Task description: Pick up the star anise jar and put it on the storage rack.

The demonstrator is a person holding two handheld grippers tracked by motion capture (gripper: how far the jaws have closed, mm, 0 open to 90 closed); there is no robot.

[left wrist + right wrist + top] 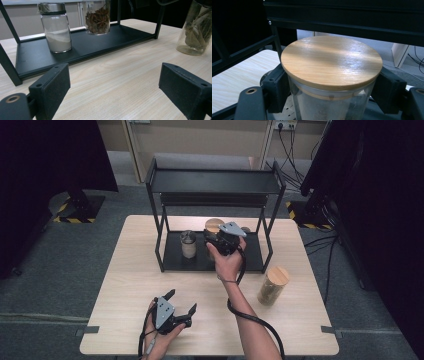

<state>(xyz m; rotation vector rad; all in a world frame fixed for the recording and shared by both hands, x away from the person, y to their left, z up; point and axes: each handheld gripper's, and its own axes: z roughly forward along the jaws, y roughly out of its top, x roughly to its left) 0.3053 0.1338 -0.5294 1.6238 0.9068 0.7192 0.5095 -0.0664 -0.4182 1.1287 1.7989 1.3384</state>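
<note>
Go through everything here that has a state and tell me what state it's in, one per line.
left gripper: open, empty, low over the table
right gripper: shut on the wooden-lidded jar
wooden-lidded jar: lid on, gripped at the rack
metal-capped jar: capped, upright, part full of white powder
jar of leaves: lidded, upright on the table

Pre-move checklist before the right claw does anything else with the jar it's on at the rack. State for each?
1. Right claw jaws on both sides of the wooden-lid jar, just under the lid: ok.
2. Jar upright, lid seated flat: ok.
3. Jar bottom resting on the rack's lower shelf or lifted: cannot tell.
4. Headroom under the rack's upper shelf: a gap shows above the lid: ok.
5. Neighbouring metal-lid jar stands apart to the left on the shelf: ok.
6. Left claw open, holding nothing, low over the table away from the rack: ok.
</note>
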